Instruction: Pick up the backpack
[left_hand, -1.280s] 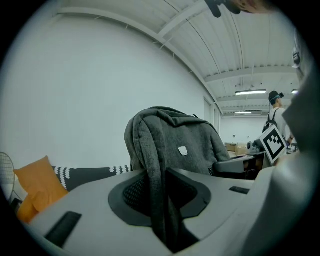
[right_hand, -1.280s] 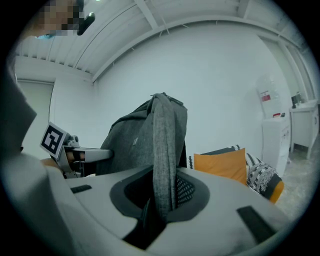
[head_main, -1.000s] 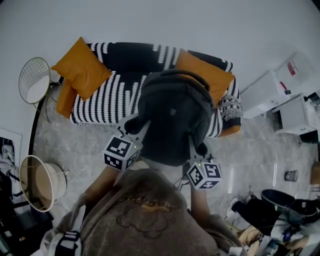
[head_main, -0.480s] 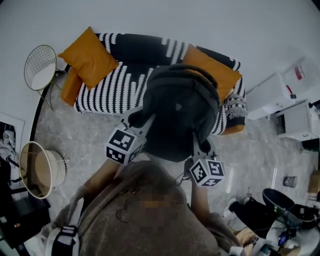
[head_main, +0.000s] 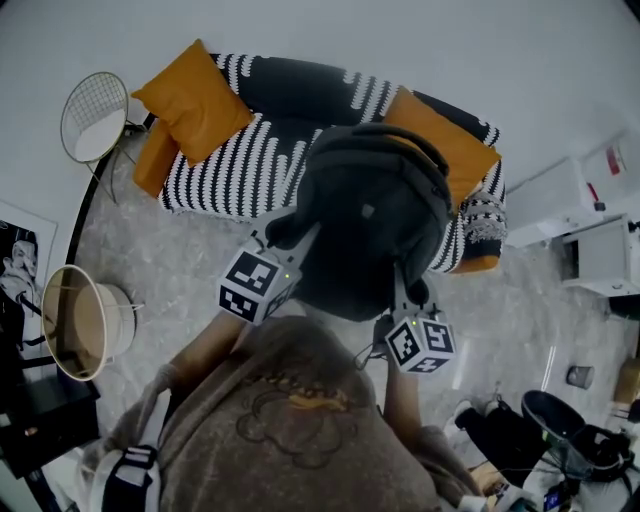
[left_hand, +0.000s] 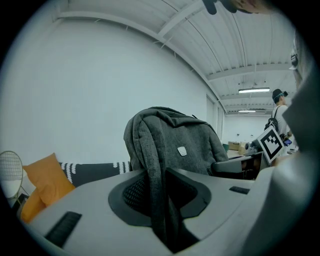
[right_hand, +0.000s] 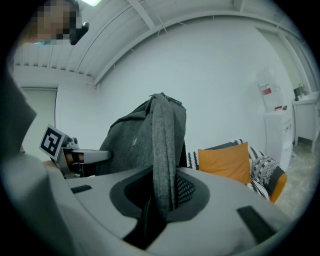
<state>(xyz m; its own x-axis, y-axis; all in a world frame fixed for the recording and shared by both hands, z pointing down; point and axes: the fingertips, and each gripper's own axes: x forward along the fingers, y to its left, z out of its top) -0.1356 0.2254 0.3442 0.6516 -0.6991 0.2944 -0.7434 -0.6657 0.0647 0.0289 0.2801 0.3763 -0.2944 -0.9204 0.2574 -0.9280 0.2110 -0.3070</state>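
Observation:
A dark grey backpack hangs in the air in front of the person, above the floor and before the sofa. My left gripper is shut on one grey shoulder strap, which runs down between its jaws in the left gripper view. My right gripper is shut on the other strap. The bag's body rises just beyond both jaws. In the right gripper view, the left gripper's marker cube shows past the backpack.
A black-and-white striped sofa with orange cushions stands behind the bag. A round wire table and a basket are at the left. White cabinets and dark clutter are at the right.
Both grippers keep their hold on the straps and the bag stays up. The head view has shifted a little, so the sofa and bag sit slightly further right in the picture.

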